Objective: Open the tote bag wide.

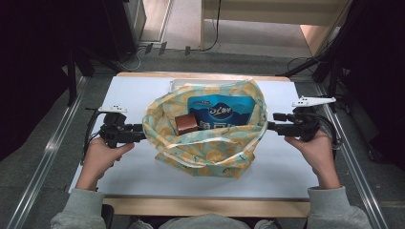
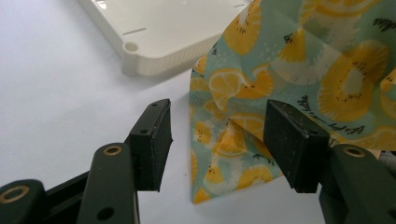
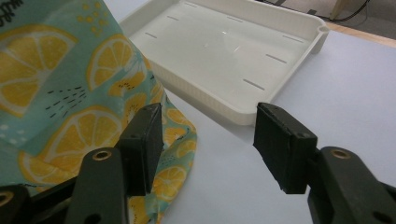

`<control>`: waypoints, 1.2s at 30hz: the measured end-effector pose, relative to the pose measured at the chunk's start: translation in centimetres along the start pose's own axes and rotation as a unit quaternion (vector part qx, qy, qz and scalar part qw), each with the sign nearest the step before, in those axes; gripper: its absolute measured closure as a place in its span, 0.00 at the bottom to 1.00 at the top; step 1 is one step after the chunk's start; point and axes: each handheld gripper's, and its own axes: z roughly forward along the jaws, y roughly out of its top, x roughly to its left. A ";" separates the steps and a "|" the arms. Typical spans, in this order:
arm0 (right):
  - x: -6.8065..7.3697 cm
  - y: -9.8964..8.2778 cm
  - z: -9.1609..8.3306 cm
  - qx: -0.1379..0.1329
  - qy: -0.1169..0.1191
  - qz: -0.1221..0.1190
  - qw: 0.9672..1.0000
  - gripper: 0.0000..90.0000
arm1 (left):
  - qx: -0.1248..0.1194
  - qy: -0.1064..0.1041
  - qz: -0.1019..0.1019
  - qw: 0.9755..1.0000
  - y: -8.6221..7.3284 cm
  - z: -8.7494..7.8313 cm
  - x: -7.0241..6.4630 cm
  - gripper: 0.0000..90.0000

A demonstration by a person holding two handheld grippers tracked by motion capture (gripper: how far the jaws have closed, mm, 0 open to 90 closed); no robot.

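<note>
A fabric bag (image 1: 205, 148) printed with lemons lies open at the middle of the white table (image 1: 291, 164). Inside it are a blue snack packet (image 1: 217, 112) and a brown box (image 1: 186, 124). My left gripper (image 1: 141, 136) is at the bag's left edge. In the left gripper view it (image 2: 219, 144) stands open, with a corner of the bag (image 2: 303, 60) reaching between its jaws, untouched by the pads. My right gripper (image 1: 270, 126) is at the bag's right edge. It (image 3: 210, 147) is open too, and the bag's cloth (image 3: 60, 93) lies beside its left jaw.
A shallow white tray (image 1: 177, 84) sits behind the bag, bare where it shows in the gripper views (image 2: 154, 32) (image 3: 233, 51). The table's wooden front edge (image 1: 205, 207) is near the person. Cables and dark stands flank the table on the floor.
</note>
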 end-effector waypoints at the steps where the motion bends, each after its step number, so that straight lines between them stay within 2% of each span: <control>1: 0.0 0.0 0.0 0.000 0.000 0.000 1.000 0.49 | 0.000 -0.004 0.000 1.000 0.0 0.0 0.0 0.48; 3: 0.1 0.1 0.0 0.001 0.000 -0.003 1.000 0.49 | 0.007 -0.002 0.004 1.000 0.1 0.2 -0.1 0.49; 4: 0.3 0.1 0.0 0.002 0.001 -0.008 1.000 0.49 | 0.019 0.012 0.006 1.000 0.1 0.4 -0.2 0.49; 6: 0.3 0.2 0.0 0.005 -0.002 -0.011 1.000 0.49 | 0.021 0.010 0.004 1.000 0.1 0.4 -0.2 0.49; 13: 0.2 0.5 -0.6 0.000 -0.001 -0.004 1.000 0.51 | 0.012 0.010 0.000 1.000 0.1 -0.2 -0.4 0.50; 17: 0.3 0.6 -0.7 0.001 0.002 -0.006 1.000 0.53 | 0.009 0.003 0.004 1.000 0.3 -0.9 -0.5 0.54; 18: 0.3 0.7 -0.9 0.000 0.002 -0.004 1.000 0.53 | 0.009 0.010 0.005 1.000 0.5 -1.4 -0.4 0.54; 21: 0.4 1.0 -1.2 -0.005 0.000 -0.006 1.000 0.53 | 0.003 0.007 0.002 1.000 0.9 -1.8 -0.5 0.56; 23: 0.4 1.2 -1.6 -0.006 -0.003 -0.008 1.000 0.54 | 0.000 0.007 0.008 1.000 1.5 -2.3 -0.7 0.58; 24: 0.4 1.6 -2.0 -0.006 -0.006 -0.006 1.000 0.57 | 0.002 0.004 0.016 1.000 1.9 -2.6 -1.0 0.60; 25: 0.4 1.6 -2.0 -0.006 -0.006 -0.006 1.000 0.57 | 0.002 0.004 0.016 1.000 1.9 -2.6 -1.0 0.63; 27: 0.5 1.9 -2.4 -0.008 -0.002 -0.001 1.000 0.60 | 0.008 -0.009 0.015 1.000 2.4 -2.7 -1.2 0.66; 28: 0.6 2.2 -2.8 -0.010 0.006 -0.001 1.000 0.62 | 0.008 -0.020 0.020 1.000 2.9 -3.0 -1.4 0.74; 29: 0.6 2.2 -2.8 -0.010 0.006 -0.001 1.000 0.62 | 0.008 -0.020 0.020 1.000 2.9 -3.0 -1.4 0.77; 32: 0.8 3.0 -3.7 -0.019 0.015 -0.001 1.000 0.67 | -0.004 -0.031 0.024 0.999 3.8 -3.8 -1.6 0.88; 33: 0.8 3.0 -3.7 -0.019 0.015 -0.001 1.000 0.67 | -0.008 -0.028 0.027 0.999 4.1 -4.1 -1.7 0.88; 34: 0.9 3.2 -3.9 -0.022 0.019 -0.001 1.000 0.69 | -0.010 -0.027 0.029 0.999 4.5 -4.4 -1.9 0.92; 36: 1.3 4.0 -4.6 -0.027 0.027 -0.006 0.999 0.75 | -0.018 -0.034 0.039 0.999 5.3 -5.0 -2.4 0.99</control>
